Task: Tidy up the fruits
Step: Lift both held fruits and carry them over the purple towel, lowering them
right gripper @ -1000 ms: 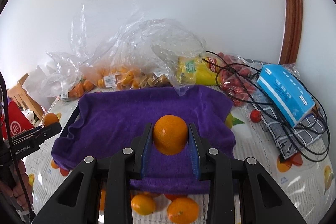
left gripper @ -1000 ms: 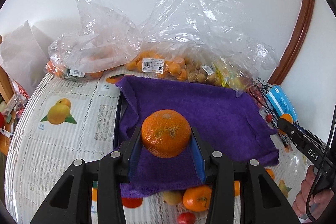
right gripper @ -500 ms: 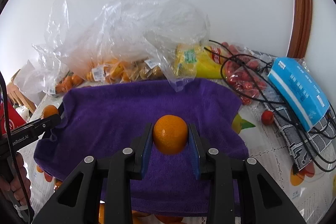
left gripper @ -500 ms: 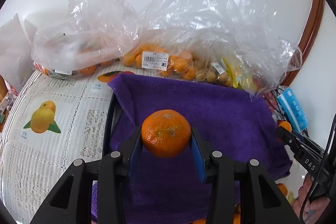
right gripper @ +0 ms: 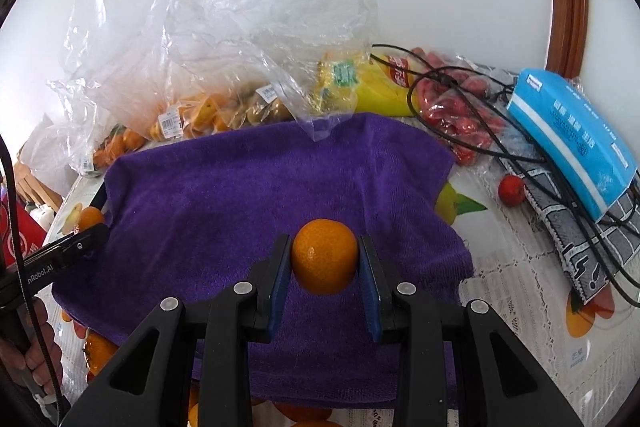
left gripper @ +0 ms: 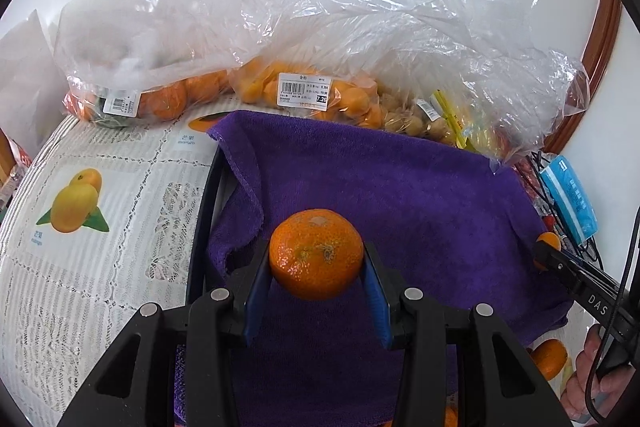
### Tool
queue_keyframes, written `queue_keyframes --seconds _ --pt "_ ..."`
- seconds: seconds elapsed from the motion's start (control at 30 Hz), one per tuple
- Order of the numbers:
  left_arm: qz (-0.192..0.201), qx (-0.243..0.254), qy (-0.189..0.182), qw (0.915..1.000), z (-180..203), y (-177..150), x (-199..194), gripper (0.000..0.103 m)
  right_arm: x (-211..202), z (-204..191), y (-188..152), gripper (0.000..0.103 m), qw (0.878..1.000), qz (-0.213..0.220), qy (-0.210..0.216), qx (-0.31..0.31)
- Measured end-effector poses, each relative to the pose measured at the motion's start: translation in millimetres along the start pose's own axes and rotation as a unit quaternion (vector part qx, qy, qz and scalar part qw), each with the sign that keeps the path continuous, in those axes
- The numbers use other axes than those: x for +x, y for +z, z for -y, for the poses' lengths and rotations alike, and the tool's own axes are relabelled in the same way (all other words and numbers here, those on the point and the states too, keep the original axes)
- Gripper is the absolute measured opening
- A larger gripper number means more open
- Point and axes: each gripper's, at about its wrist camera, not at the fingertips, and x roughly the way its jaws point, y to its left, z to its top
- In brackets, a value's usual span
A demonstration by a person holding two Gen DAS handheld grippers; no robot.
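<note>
Carry step judged in hand. A mandarin (left gripper: 316, 254) was pinched by the left gripper (left gripper: 317, 281) fingers; a smaller orange (right gripper: 324, 257) was pinched by the right gripper (right gripper: 325, 277). Both were held over the purple towel (left gripper: 400, 195), bagged fruit (left gripper: 320, 95) at 12 o'clock. Next: lowering onto the towel, then release.

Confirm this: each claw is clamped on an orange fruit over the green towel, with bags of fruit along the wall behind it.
Not quite. The towel is purple, not green; the right wrist view shows it plainly. The rest holds: the left claw grips a mandarin, the right claw grips a smaller orange, and the bags of fruit sit against the wall.
</note>
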Motion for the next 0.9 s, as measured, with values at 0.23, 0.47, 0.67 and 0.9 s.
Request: queue_keyframes --seconds 0.23,0.47,0.67,0.9 --pt "-0.003 0.010 0.003 0.9999 3 -4 5 0.041 4 -5 -4 0.032 1.000 -0.010 0.001 -0.009" --pt "-0.005 0.011 0.003 0.9999 4 -4 6 0.041 14 -6 -8 0.032 1.000 -0.026 -0.005 -0.014" --pt "-0.007 0.014 0.004 0.9999 5 -5 6 0.041 17 -8 -9 0.033 0.999 -0.034 -0.005 -0.018" --pt "-0.007 0.017 0.004 0.9998 6 -6 7 0.041 19 -9 -10 0.033 0.999 -0.041 -0.008 -0.023"
